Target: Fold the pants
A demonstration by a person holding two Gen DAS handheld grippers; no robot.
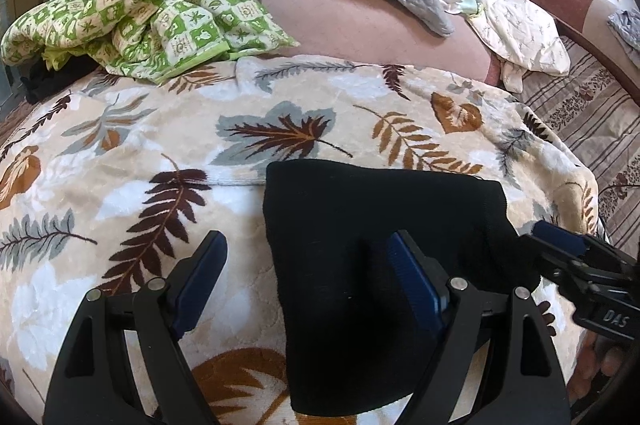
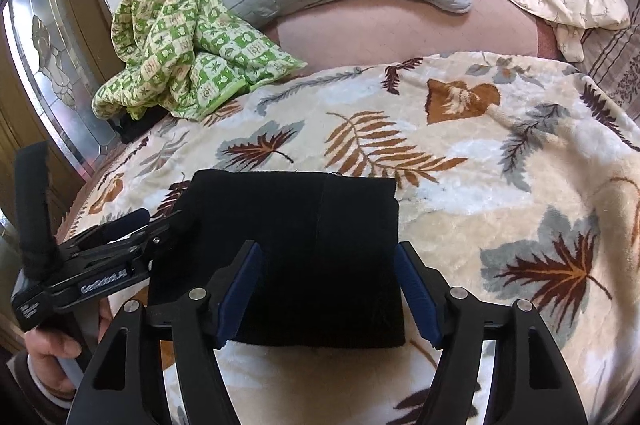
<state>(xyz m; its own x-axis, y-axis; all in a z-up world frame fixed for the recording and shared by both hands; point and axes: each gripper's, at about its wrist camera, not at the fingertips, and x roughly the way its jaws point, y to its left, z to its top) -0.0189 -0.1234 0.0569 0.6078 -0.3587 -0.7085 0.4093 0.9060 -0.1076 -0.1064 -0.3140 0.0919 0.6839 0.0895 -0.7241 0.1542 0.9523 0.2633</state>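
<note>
Black pants, folded into a thick compact rectangle, plain and dark, lying flat on the leaf-print blanket over the bed. Long axis running near to far, near edge closest to the cameras. Left gripper jaws wide, straddling the left edge of the fold, gripping nothing. Right gripper jaws wide above the near right part, pads not pressing it.

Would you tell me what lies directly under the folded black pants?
The black pants rest on the cream leaf-print blanket, which shows all round them. The blanket's part beneath them is covered, so anything there stays unseen.
</note>
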